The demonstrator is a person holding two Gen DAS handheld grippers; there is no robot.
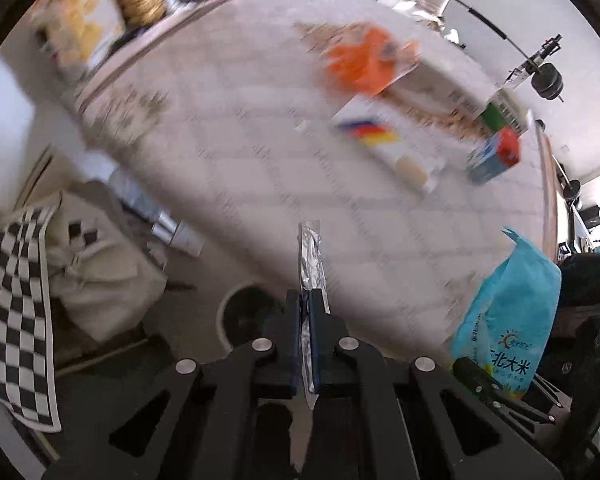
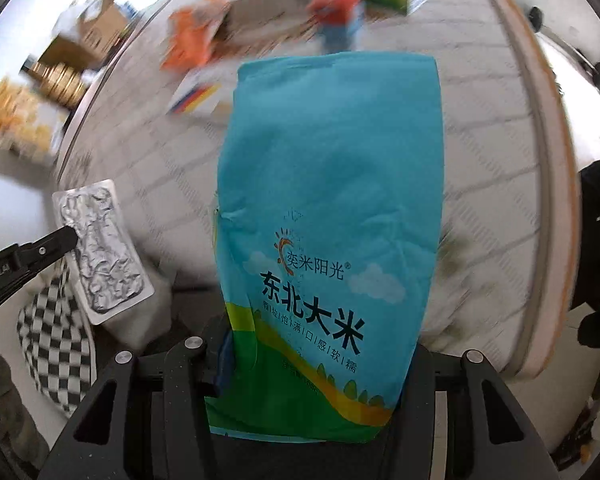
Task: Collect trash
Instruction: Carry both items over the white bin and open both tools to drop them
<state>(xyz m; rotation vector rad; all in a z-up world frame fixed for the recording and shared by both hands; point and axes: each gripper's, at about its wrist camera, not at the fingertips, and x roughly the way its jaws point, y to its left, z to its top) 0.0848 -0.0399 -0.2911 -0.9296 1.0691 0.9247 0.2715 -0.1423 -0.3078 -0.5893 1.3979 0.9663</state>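
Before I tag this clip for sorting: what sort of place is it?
Probably a lab or workroom staged for household tasks: a table with a tiled cloth strewn with packaging, a checkerboard calibration sheet, and cardboard boxes stacked beside it.

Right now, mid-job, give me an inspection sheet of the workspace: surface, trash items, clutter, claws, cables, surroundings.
Surface: round table with a pale checked cloth, blurred.
Job's things: foil blister pack in the left claw; blue rice bag in the right claw.
Clutter: orange wrapper, white carton with a striped flag, red-and-blue box on the table.
Claws: left claw shut on the blister pack; right claw shut on the rice bag.
Cables: nothing seen.
Surroundings: checkered cloth, round bin by the table, cardboard box.
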